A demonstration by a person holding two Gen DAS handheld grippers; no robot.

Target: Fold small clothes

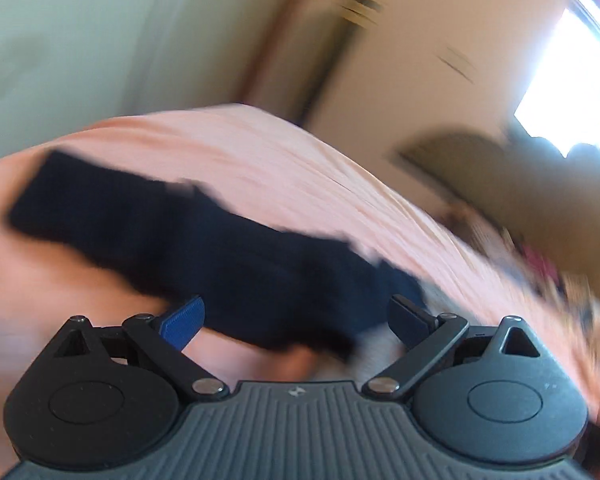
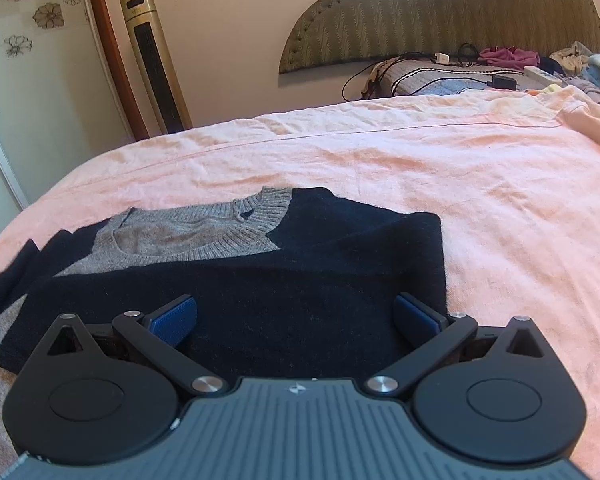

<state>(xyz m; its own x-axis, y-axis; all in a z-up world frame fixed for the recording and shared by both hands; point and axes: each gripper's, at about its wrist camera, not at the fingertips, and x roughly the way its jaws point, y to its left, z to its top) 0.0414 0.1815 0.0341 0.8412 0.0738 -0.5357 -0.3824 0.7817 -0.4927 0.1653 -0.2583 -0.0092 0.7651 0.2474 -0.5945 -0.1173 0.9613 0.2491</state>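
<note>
The navy-and-grey sweater (image 2: 236,276) lies partly folded on the pink sheet (image 2: 480,184) of the bed — one sleeve laid across its body. The right gripper (image 2: 296,320) hovers over it, jaws wide apart, gripping nothing. The left gripper (image 1: 296,320) — view blurred — also stands wide and empty above dark cloth.

You are working in a home bedroom: a bed with a pink sheet (image 2: 380,168) fills the view, a padded headboard (image 2: 440,12) stands at one o'clock, a tower fan (image 2: 156,60) at eleven, and loose clothes (image 2: 508,56) and a charger cable (image 2: 384,70) lie by the pillow end.
</note>
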